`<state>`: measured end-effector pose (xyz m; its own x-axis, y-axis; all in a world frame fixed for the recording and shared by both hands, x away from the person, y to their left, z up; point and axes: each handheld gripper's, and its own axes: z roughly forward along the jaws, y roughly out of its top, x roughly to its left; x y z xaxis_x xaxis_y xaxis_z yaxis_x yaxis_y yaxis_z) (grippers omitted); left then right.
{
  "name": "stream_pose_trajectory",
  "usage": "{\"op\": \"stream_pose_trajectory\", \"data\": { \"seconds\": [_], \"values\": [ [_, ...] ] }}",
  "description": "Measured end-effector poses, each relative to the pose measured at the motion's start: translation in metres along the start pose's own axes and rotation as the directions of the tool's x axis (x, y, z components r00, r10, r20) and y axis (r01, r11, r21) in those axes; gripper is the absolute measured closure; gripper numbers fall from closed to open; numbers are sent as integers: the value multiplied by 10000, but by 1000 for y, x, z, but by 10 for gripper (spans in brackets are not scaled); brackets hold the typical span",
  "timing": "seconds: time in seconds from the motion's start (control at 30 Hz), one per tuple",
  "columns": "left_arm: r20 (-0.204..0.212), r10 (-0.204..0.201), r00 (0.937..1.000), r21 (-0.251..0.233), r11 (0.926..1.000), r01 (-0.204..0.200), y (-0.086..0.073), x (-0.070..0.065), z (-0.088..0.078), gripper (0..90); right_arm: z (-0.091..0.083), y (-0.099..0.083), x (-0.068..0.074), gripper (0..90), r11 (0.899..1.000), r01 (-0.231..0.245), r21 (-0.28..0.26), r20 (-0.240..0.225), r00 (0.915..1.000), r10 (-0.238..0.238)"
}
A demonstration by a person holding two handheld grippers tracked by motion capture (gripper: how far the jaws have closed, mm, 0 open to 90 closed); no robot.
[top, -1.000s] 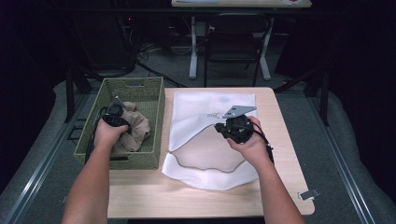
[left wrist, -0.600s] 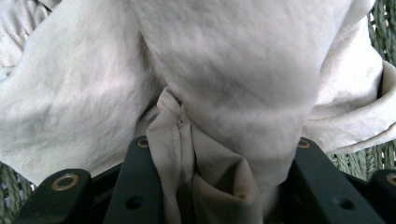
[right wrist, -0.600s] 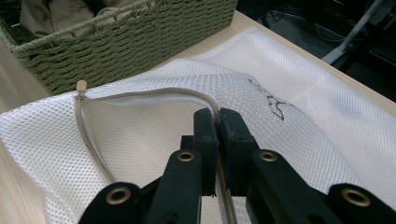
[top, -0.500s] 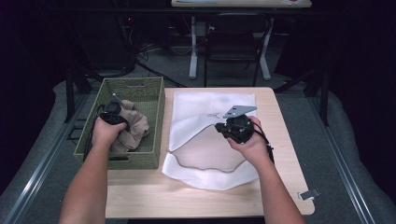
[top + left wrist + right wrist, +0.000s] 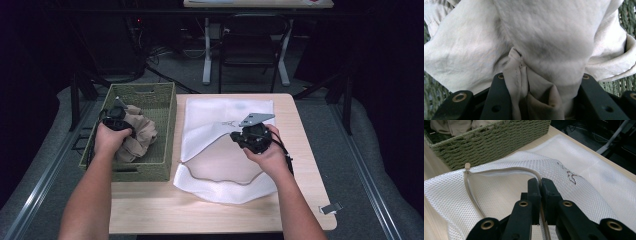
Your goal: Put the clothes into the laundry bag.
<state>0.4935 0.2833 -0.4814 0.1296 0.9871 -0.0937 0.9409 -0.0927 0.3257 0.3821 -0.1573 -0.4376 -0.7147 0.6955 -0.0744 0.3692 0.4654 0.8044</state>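
Left gripper view shows the left gripper (image 5: 544, 100) clamping the soft crumpled beige cloth (image 5: 544, 37) (light, floppy) inside the green woven basket (image 5: 160, 100); right gripper (image 5: 540, 192) pinches the white mesh laundry bag (image 5: 599, 182) at its zipper edge beside that basket.

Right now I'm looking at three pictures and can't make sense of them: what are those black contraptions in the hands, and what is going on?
A person sits at a wooden table holding a two-jaw hand gripper in each hand. The wide picture comes from a camera above; the other two come from cameras riding on each gripper, looking along its black jaws. On the table stand a green woven basket and a white mesh laundry bag with its zipped mouth open. The left gripper reaches into the basket and pinches a crumpled beige garment. The right gripper is clamped on the bag's zipper edge, lifting the opening, probably to receive the garment.
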Motion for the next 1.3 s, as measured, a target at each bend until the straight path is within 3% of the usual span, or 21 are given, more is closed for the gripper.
{"op": "stream_pose_trajectory", "data": {
  "seconds": [0.27,0.5,0.87,1.0,1.17,1.3],
  "values": [
    [43,-55,10000,-191,9998,56,2,0,-10,654,0,0,0,858,10000,-19,-11,-15,10000,19],
    [-101,124,9999,-217,9997,-127,6,-2,-20,655,0,0,0,858,10000,-56,9,-29,10000,57],
    [171,350,9992,-163,9993,-347,14,-10,-39,655,-1,0,-1,858,10000,-41,-1,-34,10000,41],
    [89,462,9989,-103,9989,-461,17,-14,-44,655,-1,0,-2,858,10000,-41,-23,-30,10000,41],
    [408,495,9979,-106,9987,-491,21,-16,-53,655,-1,0,-1,858,10000,-38,9,-36,10000,38],
    [309,603,9977,-78,9982,-601,22,-18,-59,655,-1,0,-1,858,10000,-35,9,-45,10000,35]
  ]
}}
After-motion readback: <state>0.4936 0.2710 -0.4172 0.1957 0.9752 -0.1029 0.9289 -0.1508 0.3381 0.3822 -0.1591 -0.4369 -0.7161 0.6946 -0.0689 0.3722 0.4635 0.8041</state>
